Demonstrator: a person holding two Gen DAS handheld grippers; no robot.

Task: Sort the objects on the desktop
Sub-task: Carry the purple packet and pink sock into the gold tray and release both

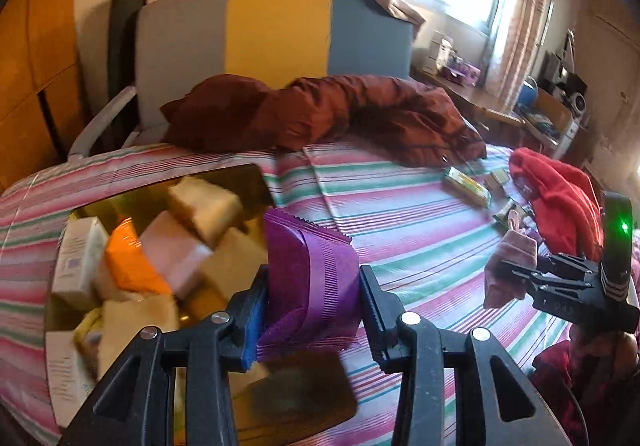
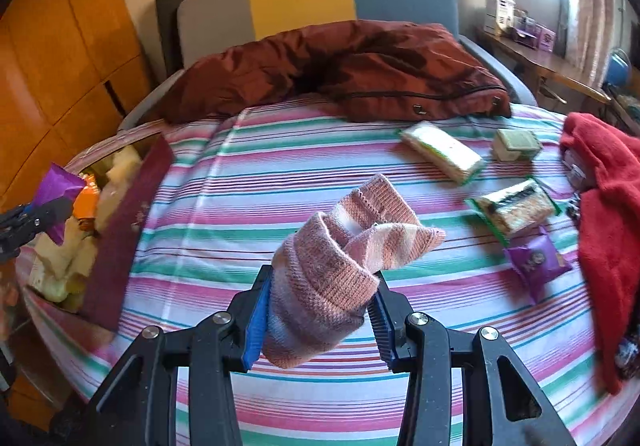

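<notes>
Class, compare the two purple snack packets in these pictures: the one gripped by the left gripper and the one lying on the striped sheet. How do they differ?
The gripped purple packet is off the sheet, pinched by the left gripper over the gold box of snacks; the loose purple packet lies on the striped sheet beside the red garment. The gripped one stands upright; the loose one lies flat. Both are purple foil wrappers.

- The striped bed sheet (image 2: 280, 150) carries everything.
- A maroon quilted jacket (image 2: 360, 62) lies at 12 o'clock.
- Snack packets (image 2: 440, 150) and a red garment (image 2: 608, 206) lie at 2 to 3 o'clock.
- A gold-lined box (image 2: 120, 214) sits at 9 o'clock.
</notes>
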